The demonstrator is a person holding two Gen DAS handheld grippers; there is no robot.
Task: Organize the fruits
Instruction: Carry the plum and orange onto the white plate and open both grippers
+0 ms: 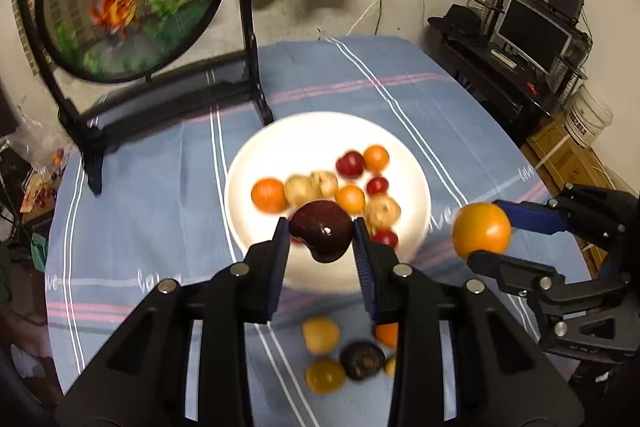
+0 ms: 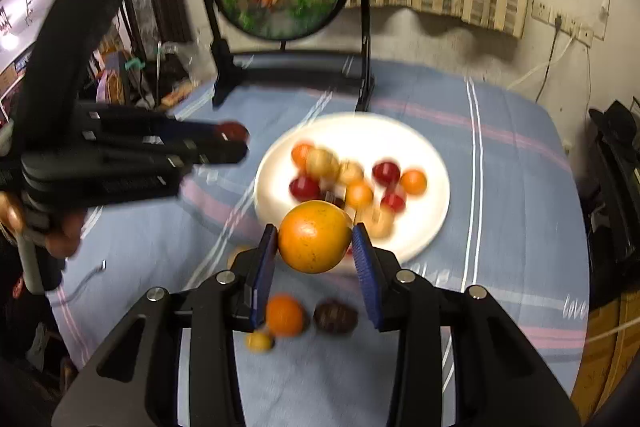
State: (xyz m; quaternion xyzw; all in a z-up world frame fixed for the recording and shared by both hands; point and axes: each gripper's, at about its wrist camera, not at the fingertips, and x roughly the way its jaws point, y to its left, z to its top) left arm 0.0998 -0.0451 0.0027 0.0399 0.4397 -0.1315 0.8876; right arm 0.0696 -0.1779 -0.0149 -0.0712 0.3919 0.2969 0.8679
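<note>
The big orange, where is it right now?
The big orange is held in the right gripper, lifted just in front of the near rim of the white plate. In the left wrist view it shows at the right, beside the plate.

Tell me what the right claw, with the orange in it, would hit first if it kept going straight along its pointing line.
Probably the white plate, or the fruit piled on it: the right claw, shut on the orange, aims down at the plate's near side. Depth is unclear, so it might first meet the tablecloth just short of the rim.
</note>
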